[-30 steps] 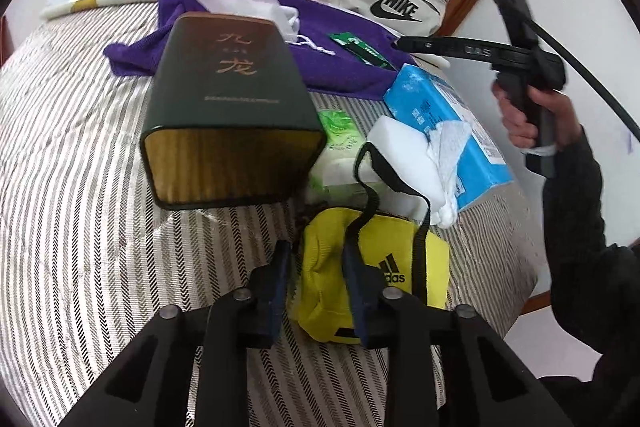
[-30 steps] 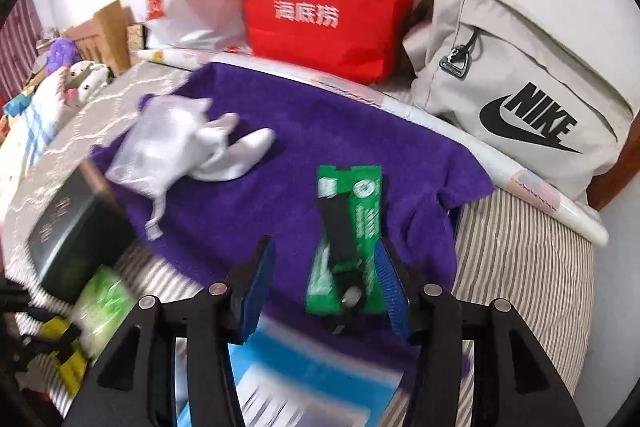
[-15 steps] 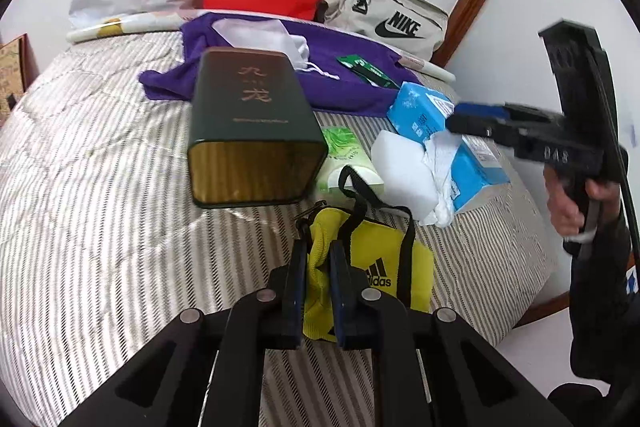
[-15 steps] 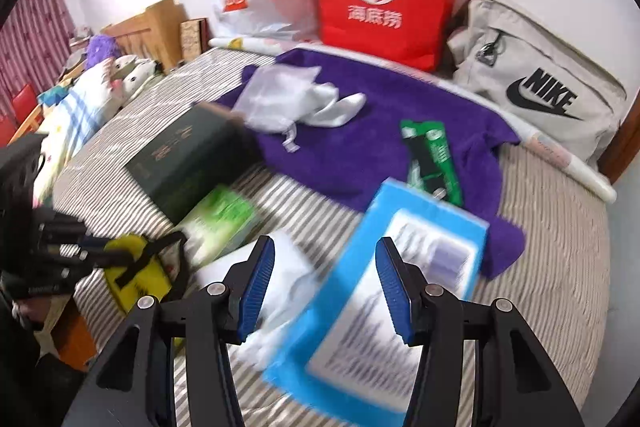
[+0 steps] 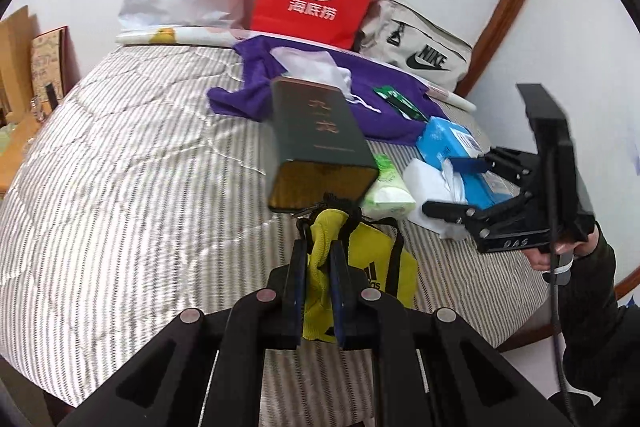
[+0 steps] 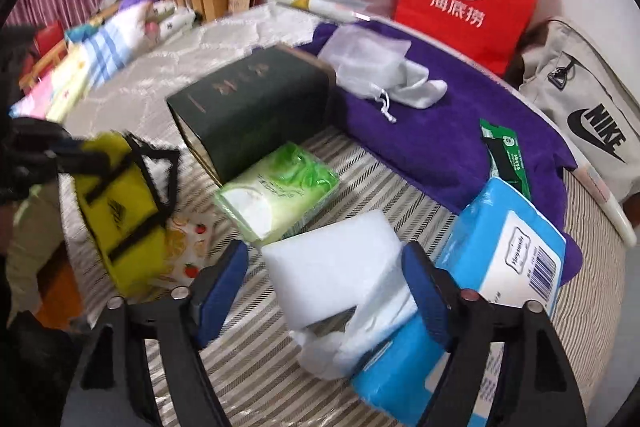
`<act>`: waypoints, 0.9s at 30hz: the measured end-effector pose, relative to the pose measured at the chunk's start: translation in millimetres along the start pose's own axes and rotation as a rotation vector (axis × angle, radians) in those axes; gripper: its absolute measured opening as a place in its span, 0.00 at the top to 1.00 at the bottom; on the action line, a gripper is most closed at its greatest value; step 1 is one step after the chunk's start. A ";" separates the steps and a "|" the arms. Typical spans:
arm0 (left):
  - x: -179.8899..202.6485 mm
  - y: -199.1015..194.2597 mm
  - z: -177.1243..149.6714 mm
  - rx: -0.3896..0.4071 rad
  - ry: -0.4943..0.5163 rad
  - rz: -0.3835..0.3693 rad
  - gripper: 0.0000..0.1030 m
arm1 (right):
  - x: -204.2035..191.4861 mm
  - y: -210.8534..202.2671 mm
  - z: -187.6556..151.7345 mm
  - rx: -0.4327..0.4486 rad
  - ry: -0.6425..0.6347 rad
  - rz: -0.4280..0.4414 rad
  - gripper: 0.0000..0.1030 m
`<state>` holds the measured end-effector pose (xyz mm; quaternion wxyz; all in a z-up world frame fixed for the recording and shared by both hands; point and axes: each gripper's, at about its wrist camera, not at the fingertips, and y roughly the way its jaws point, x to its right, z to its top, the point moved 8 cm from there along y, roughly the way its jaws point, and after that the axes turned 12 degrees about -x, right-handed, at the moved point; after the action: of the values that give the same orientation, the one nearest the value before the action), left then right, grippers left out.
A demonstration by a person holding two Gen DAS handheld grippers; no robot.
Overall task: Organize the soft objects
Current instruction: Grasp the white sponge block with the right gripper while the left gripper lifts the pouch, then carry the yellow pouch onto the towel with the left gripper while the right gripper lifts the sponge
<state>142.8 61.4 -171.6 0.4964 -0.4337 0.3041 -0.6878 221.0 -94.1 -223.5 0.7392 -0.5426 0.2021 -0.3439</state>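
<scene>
Left gripper (image 5: pixel 318 267) clamped on my yellow bag (image 5: pixel 372 267), its upper edge pinched, bag hanging off the striped bed (image 5: pixel 120 167). Right gripper (image 6: pixel 324 267) opening around the white pack (image 6: pixel 340 267), pads clear; I'd centre it, then squeeze gently. Only the right view shows the bag's full side.

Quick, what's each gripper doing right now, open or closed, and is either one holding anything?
Left gripper: shut on the yellow bag.
Right gripper: jaws opening, the white pack between them, not gripped.
</scene>
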 end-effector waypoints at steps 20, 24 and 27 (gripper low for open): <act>-19.3 -37.1 29.5 0.092 -0.047 -0.023 0.90 | 9.7 -16.6 2.5 0.082 0.065 0.045 0.56; -19.7 -40.9 39.4 0.105 -0.052 -0.028 0.90 | 7.3 -29.7 3.6 0.124 0.085 0.094 0.58; -19.2 -43.8 49.0 0.115 -0.060 -0.043 0.90 | 7.3 -35.1 5.4 0.144 0.104 0.108 0.59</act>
<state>170.9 94.2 -118.5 0.5143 -0.4314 0.2398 -0.7013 219.4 -101.9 -188.1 0.7824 -0.4578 0.2440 -0.3446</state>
